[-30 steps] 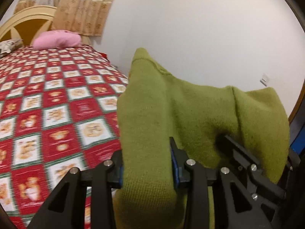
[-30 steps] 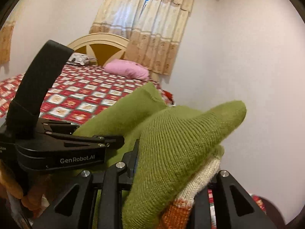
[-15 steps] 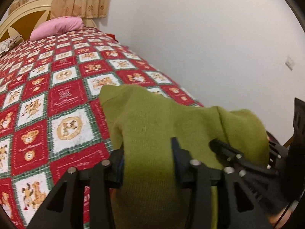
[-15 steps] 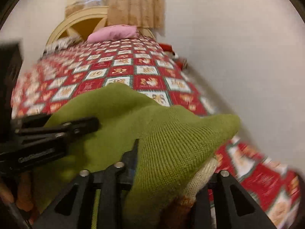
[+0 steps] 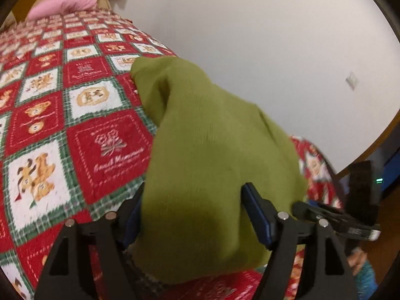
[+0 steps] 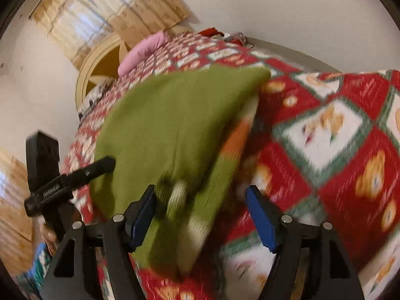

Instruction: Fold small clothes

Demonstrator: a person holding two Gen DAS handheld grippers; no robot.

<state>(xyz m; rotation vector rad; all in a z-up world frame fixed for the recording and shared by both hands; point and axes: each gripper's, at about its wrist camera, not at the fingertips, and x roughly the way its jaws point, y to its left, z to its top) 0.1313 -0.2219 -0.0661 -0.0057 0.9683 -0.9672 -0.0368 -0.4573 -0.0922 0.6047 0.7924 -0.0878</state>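
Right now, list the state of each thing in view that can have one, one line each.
green knit garment: bunched, draped on the bed, not yet flat.
left hand-held gripper: jaws opening, garment between them.
right hand-held gripper: jaws opening, garment edge between them, right pad clear of it.
bedspread: spread over the bed.
pink pillow: lying by the headboard.

The left finger of the left gripper is partly covered by the green sweater, so contact there cannot be judged. The sweater's lower edge is smeared by blur in the right wrist view. A hand is mostly hidden behind the other gripper. The bed is cut off by the frame.
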